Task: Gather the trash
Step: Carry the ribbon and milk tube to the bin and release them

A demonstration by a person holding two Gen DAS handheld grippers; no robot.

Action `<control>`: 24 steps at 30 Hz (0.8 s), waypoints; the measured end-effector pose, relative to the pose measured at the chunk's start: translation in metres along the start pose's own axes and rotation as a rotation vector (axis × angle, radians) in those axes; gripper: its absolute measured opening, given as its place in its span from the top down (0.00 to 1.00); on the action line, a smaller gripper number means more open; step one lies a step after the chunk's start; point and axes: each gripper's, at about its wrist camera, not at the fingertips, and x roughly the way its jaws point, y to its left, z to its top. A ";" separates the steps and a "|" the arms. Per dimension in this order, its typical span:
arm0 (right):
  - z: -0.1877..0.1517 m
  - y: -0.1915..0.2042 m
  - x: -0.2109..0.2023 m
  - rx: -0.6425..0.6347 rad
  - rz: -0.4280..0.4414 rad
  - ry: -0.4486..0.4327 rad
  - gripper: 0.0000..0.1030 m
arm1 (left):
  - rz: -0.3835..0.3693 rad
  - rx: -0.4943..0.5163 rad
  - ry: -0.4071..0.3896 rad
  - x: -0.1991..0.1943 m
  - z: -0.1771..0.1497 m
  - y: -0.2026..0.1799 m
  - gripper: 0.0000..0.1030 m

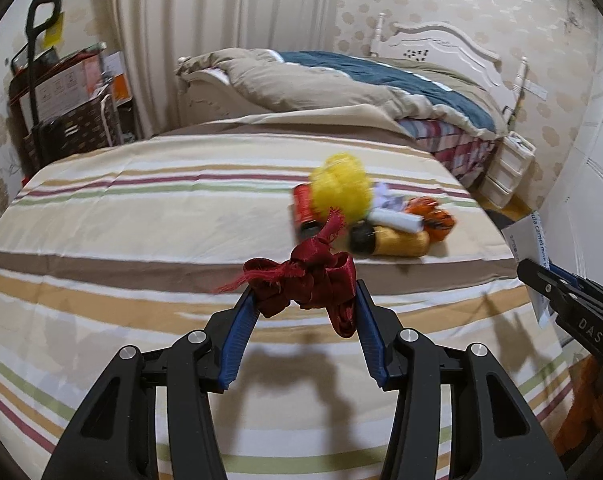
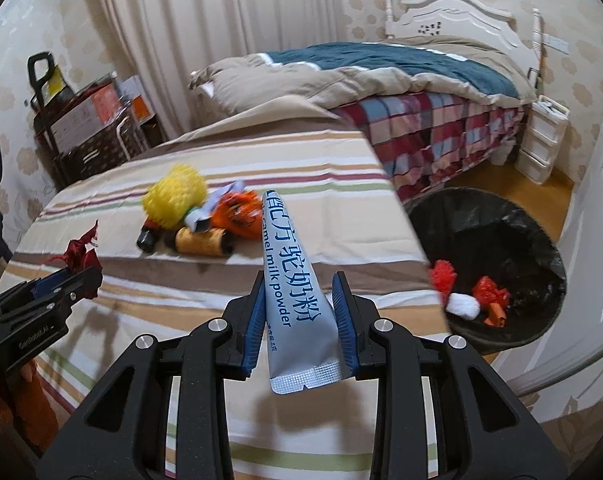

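My left gripper [image 1: 303, 292] is shut on a crumpled dark red ribbon [image 1: 309, 280] and holds it above the striped bed [image 1: 141, 216]. It also shows at the left of the right wrist view [image 2: 81, 276]. My right gripper [image 2: 299, 284] is shut on a silver-blue camel milk powder sachet [image 2: 291, 280], held upright above the bed's near edge. A pile of trash lies further on the bed: a yellow mesh ball [image 1: 341, 188], an orange wrapper [image 1: 431, 216], a yellow-black bottle [image 1: 389, 240]. A black-lined trash bin [image 2: 497, 264] stands on the floor to the right.
The bin holds red and white scraps [image 2: 465, 292]. A second bed with a plaid sheet [image 2: 433, 128] and rumpled duvet stands behind. White drawers [image 2: 541, 144] stand by its headboard. A cart with boxes [image 1: 61, 100] is at the back left by the curtain.
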 end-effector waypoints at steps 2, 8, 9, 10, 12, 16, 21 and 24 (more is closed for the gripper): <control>0.002 -0.009 -0.002 0.016 -0.009 -0.009 0.70 | -0.014 0.014 -0.006 0.000 0.002 -0.009 0.52; 0.008 -0.040 -0.008 0.061 -0.053 -0.033 0.70 | -0.067 0.064 -0.015 0.005 0.013 -0.046 0.52; 0.009 -0.047 -0.009 0.068 -0.065 -0.039 0.70 | -0.076 0.075 -0.019 0.006 0.015 -0.053 0.52; 0.011 -0.052 -0.009 0.074 -0.075 -0.043 0.70 | -0.083 0.082 -0.023 0.006 0.016 -0.058 0.52; 0.014 -0.065 -0.011 0.092 -0.096 -0.054 0.70 | -0.105 0.104 -0.028 0.009 0.021 -0.074 0.52; 0.021 -0.092 -0.011 0.128 -0.131 -0.070 0.70 | -0.140 0.148 -0.030 0.016 0.028 -0.105 0.52; 0.027 -0.126 -0.005 0.168 -0.182 -0.078 0.70 | -0.176 0.212 -0.045 0.029 0.037 -0.144 0.52; 0.029 -0.146 0.001 0.193 -0.203 -0.071 0.70 | -0.196 0.234 -0.037 0.042 0.043 -0.167 0.52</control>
